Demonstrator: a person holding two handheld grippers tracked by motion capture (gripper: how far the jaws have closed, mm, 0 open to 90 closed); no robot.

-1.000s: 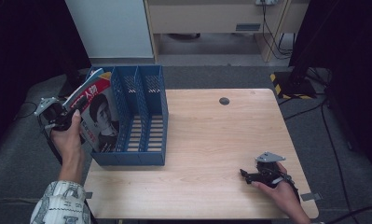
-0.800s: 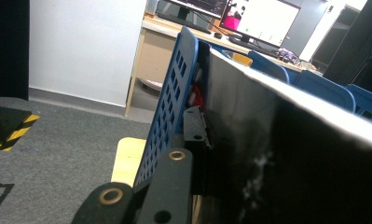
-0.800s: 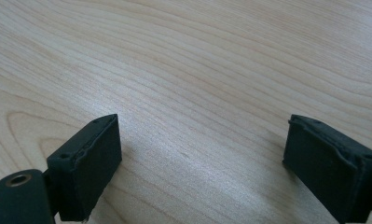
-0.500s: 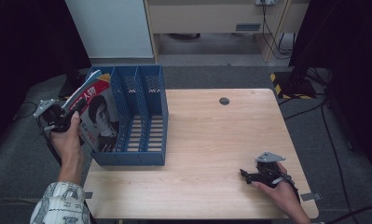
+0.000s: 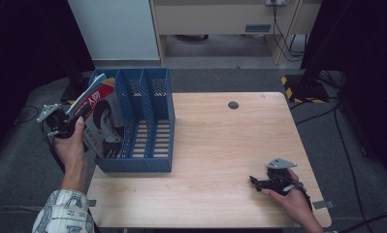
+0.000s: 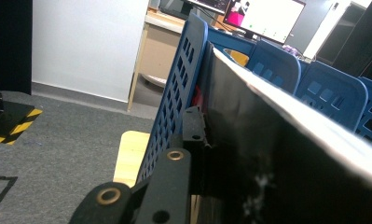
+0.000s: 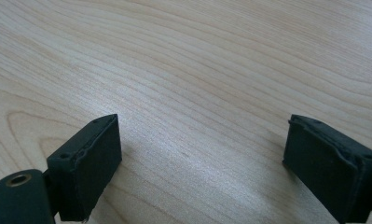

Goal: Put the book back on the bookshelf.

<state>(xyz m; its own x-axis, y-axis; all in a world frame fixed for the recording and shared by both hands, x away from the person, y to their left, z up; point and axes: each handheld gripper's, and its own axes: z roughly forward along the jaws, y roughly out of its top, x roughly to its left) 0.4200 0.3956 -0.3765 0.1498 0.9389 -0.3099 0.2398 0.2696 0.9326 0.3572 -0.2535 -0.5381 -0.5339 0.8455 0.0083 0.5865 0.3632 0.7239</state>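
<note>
Left hand-held gripper [image 5: 73, 125] clamped on magazine [image 5: 101, 121] — insertion step.
Magazine leans into file rack [image 5: 147, 162] at bench's left edge; next, lower it and release. Right hand-held gripper [image 5: 257, 182] rests apart — empty.

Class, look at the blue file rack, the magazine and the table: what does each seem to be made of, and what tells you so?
File rack: probably matt moulded plastic, with slotted walls. Magazine: glossy printed paper, thin bending pages. Table: pale wood or wood-look laminate, visible grain.

Even overhead light, dark surrounds; left gripper view foreground blurred, perhaps too close.
</note>
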